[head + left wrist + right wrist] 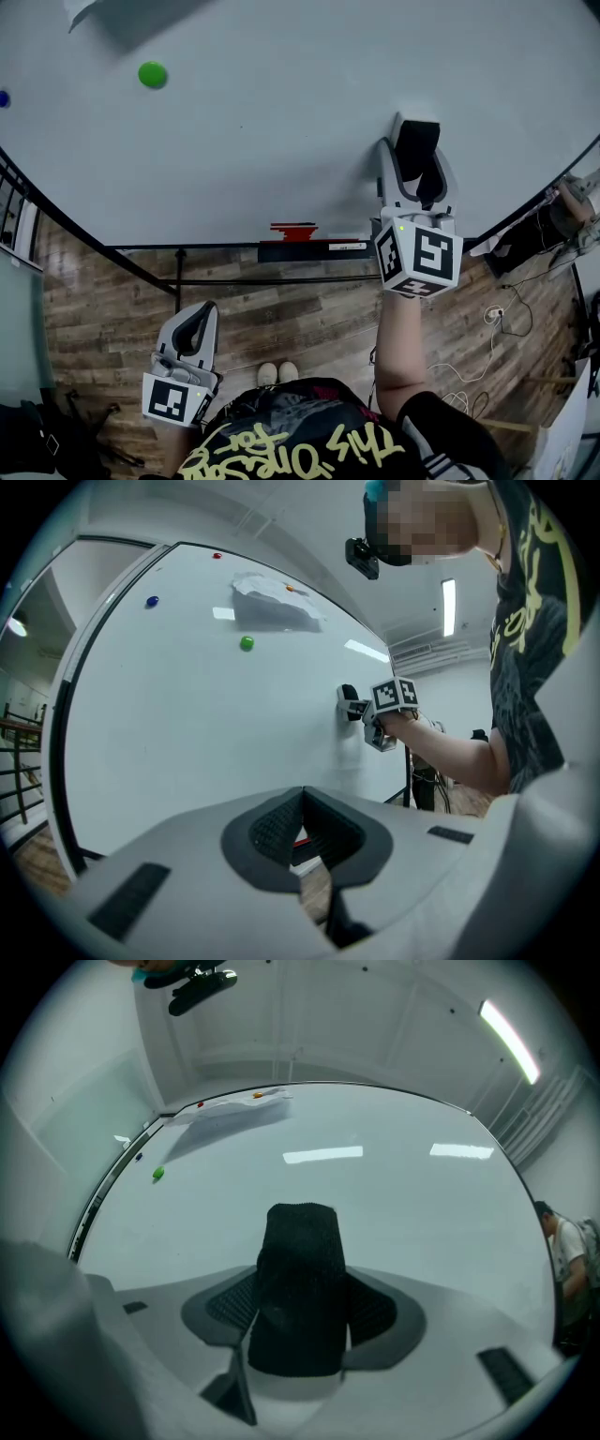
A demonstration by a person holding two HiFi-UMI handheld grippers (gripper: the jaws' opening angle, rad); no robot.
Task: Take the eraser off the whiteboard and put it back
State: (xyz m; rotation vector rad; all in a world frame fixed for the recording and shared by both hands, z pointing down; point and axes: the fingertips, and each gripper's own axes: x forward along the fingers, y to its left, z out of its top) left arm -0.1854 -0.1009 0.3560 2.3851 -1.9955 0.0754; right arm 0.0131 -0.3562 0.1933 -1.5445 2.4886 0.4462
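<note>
Black shirt [272,412], yellow lettering [309,450], white-striped sleeve [448,448]

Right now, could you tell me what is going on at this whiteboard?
A person holds a gripper in each hand. The right gripper is shut on the black eraser, holding it up at the whiteboard; whether it touches the surface is unclear. The left gripper hangs low, shut and empty, away from the board.

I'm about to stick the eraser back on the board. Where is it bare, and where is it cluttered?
The whiteboard is bare across its middle, from the green magnet to the eraser in the right gripper, and down to the tray. Clutter sits at the head view's upper left only: paper sheet, green magnet, blue magnet.
</note>
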